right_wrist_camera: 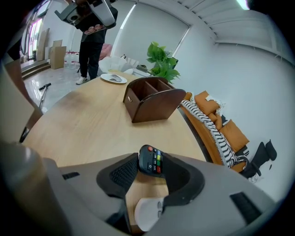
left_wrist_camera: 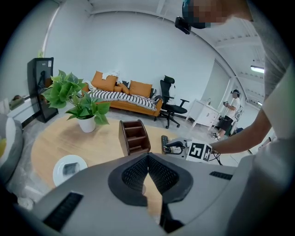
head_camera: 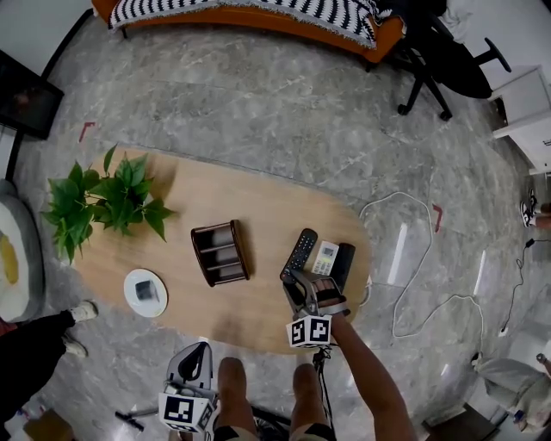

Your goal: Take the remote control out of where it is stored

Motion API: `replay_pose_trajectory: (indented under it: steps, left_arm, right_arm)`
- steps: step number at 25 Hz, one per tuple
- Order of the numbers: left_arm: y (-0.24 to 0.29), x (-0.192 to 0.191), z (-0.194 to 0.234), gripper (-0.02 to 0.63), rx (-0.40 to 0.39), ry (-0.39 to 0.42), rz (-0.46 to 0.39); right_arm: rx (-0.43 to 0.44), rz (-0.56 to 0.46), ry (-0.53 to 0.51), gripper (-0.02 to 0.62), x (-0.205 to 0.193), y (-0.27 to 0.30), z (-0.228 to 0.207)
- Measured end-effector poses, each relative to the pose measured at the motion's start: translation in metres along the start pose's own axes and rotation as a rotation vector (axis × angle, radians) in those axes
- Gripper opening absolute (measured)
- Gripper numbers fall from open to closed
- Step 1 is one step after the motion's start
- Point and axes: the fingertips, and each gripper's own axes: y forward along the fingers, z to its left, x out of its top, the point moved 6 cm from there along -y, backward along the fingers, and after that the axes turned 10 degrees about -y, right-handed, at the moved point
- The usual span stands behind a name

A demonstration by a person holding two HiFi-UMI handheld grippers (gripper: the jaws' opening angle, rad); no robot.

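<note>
You are looking steeply down at an oval wooden table on a grey marbled floor. Your right gripper reaches over the table's near right part, tilted downward, with its marker cube at the near end. Its jaws stand wide, and the buttoned end of the black remote control lies between them. The remote rests flat on the tabletop and the pads do not appear to be clamped on it. It lies out on the table, well to the right of the brown wooden organizer that sits near the table's middle. Just to the right of the remote lies a white remote. A second dark remote lies beside that, nearest the table's right edge. Your left gripper hangs off the near edge of the table, to the left of your legs. Its jaw tips meet and nothing is between them. On the table's left end stands a leafy green potted plant. A round white dish holding a small grey object sits near it, toward the near edge. An orange sofa with a striped throw runs along the far side of the room. Another person's leg shows at the near left.
</note>
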Motion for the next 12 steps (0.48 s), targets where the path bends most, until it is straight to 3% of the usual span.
replay_pose_trajectory:
  steps: [12]
  left_arm:
    - [-0.0051, -0.0022, 0.0032, 0.006, -0.005, -0.013, -0.012]
  right_arm:
    - [0.091, 0.066, 0.047, 0.152, -0.0075, 0.0047, 0.0096]
